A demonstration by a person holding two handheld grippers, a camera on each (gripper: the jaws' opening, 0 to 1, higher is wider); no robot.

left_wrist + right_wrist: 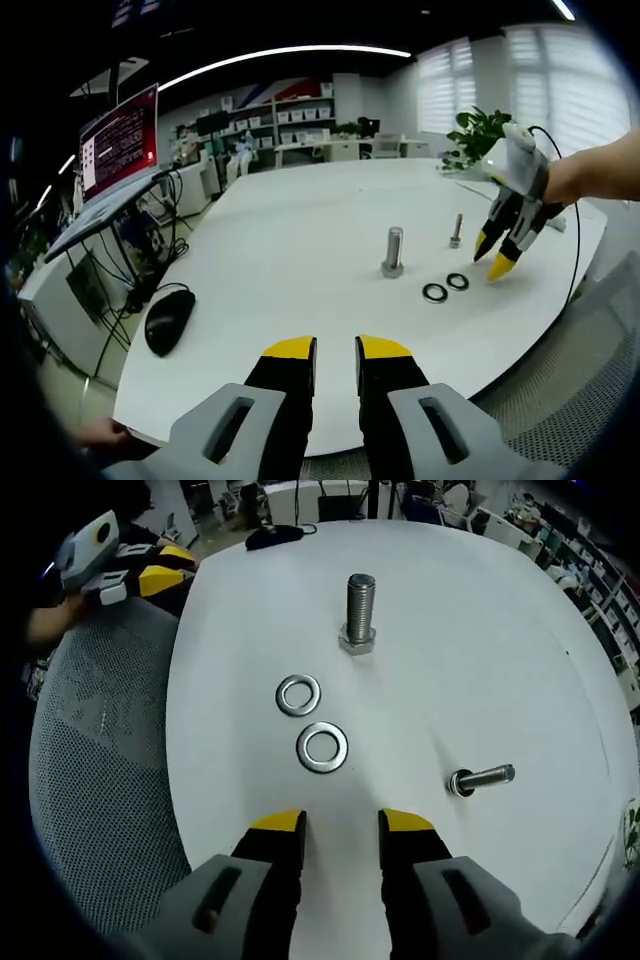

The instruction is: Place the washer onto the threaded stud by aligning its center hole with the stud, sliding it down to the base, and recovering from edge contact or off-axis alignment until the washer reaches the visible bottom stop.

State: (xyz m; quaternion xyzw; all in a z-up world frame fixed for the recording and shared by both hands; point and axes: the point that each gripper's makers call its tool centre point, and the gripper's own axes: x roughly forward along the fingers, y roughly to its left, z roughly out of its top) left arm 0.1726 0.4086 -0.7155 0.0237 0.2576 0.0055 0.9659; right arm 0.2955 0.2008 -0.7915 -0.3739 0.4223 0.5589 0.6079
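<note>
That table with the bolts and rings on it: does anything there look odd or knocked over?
Nothing stands out. The large bolt and the small bolt both stand upright on the white table; the small one's slant in the right gripper view looks like lens distortion. Two washers lie flat, apart, undamaged.

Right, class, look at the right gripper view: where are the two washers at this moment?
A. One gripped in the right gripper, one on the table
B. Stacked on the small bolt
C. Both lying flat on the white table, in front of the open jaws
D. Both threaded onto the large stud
C: both washers lie flat on the table, apart from the large stud, while the right gripper is open and empty.
</note>
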